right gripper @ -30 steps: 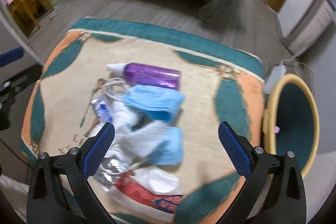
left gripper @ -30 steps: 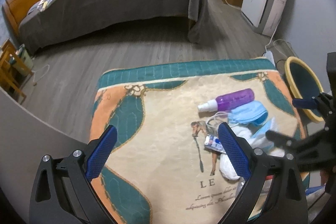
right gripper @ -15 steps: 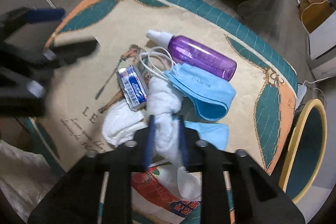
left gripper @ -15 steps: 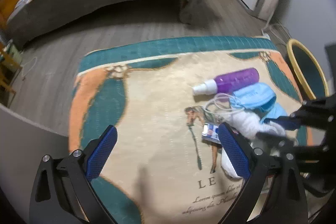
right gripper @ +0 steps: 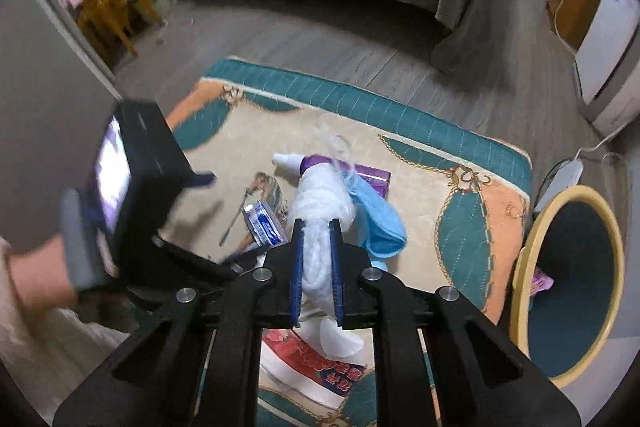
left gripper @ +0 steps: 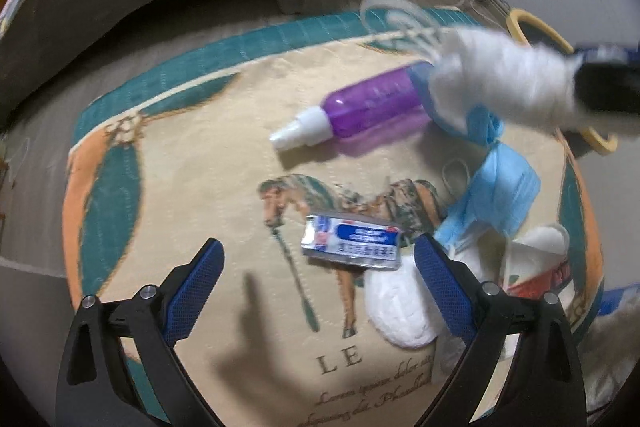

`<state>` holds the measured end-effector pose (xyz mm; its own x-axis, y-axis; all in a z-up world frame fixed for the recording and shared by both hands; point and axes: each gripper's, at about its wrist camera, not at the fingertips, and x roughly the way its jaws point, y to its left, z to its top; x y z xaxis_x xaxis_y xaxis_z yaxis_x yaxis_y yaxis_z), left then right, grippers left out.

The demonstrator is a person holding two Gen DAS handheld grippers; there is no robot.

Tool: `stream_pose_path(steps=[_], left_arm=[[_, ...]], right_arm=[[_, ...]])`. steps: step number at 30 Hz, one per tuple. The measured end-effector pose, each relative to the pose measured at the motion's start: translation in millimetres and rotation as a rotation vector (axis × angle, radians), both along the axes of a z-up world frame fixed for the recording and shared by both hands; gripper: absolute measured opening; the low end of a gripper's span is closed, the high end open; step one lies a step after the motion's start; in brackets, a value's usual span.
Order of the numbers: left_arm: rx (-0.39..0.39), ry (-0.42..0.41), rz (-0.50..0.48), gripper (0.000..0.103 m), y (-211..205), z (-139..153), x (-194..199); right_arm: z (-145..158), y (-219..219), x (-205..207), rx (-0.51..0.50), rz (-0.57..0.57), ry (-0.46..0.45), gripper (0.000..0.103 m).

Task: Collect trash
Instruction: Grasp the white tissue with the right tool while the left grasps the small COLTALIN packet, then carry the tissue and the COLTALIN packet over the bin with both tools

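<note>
Your right claw [right gripper: 317, 259] is pinching the white tissue wad [right gripper: 324, 203], lifted above the rug [right gripper: 460, 227]; left claw [left gripper: 318, 273] is spread over the small packet [left gripper: 352, 241]. Risk: a blue mask [right gripper: 378, 223] hangs snagged on the wad by its loops; it could drop short of the bin [right gripper: 520, 267] beside the rug. Count: one wad, two blue masks, one purple bottle [left gripper: 360, 109], one packet, one bin.
</note>
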<state>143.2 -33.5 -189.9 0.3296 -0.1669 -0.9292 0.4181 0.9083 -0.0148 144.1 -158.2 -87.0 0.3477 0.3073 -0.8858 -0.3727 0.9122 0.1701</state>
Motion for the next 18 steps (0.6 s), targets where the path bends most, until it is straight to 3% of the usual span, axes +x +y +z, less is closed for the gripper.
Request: stream_pose_path(steps=[1,6,8,12,18], left_arm=[[0.005,0.004,-0.008,0.093,-3.5,-2.8,0.0],[0.005,0.050,-0.029,0.066,-11.0,-14.7,1.4],[0.029,0.047,-0.044,0.060,-12.8,-17.2,-0.3],[0.023,0.039,-0.050,0.059,-10.9,-12.1,-1.3],[-0.020,-0.069,-0.002,0.059,-1.6,23.4,-1.8]], right_arm=[[0.4,-2.0,0.7,-0.011,-0.011,-0.006,0.011],[-0.5,-16.3,5.0,-0.001,-0.049,0.000,0.011],[-2.9,-19.3,6.0,-0.006,-0.057,0.004,0.011],[-5.3,-21.0,5.7,0.000,-0.049,0.016,0.011],[14.2,-32.6,1.3,0.027,-0.079,-0.058,0.011]])
